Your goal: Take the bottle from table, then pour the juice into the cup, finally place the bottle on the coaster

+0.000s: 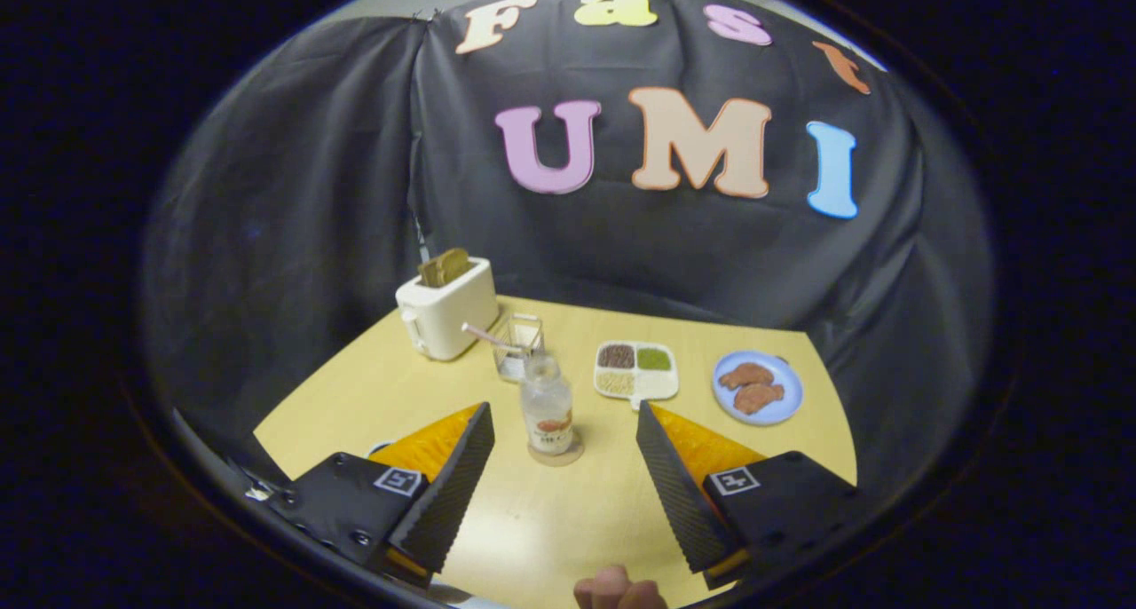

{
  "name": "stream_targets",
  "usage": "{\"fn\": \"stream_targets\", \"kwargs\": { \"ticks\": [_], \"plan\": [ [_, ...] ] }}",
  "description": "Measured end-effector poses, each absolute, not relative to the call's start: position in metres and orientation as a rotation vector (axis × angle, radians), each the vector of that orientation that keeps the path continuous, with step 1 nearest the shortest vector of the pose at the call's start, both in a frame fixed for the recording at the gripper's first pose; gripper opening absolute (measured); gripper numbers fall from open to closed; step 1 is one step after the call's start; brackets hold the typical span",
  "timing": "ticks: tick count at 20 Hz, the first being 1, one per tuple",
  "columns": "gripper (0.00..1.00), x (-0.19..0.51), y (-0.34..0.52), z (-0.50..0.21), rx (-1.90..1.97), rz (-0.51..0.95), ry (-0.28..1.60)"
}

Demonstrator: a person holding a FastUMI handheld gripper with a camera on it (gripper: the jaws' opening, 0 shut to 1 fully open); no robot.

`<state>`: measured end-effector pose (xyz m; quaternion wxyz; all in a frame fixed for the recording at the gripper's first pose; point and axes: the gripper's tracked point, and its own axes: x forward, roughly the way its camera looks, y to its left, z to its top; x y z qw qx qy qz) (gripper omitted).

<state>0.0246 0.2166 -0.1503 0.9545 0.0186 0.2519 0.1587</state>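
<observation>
- Standing upright on the coaster [557, 454] — bottle [547, 404], just ahead of the fingers.
- Gripper [563, 418] — fingers spread wide, touching nothing.
- Cup [519, 345] — just beyond, toaster [446, 311] left.

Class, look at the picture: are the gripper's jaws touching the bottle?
Apart. In the gripper view the bottle stands on the coaster, ahead of the open gripper, with bare table showing on both sides.
</observation>
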Motion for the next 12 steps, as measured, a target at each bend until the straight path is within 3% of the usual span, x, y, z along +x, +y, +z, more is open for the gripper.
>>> {"fn": "stream_targets", "kwargs": {
  "ticks": [6, 12],
  "plan": [
    [1.0, 0.059, 0.156, -0.035, 0.093, 0.248, 0.295],
    [1.0, 0.079, 0.103, 0.036, 0.056, 0.192, 0.171]
  ]
}}
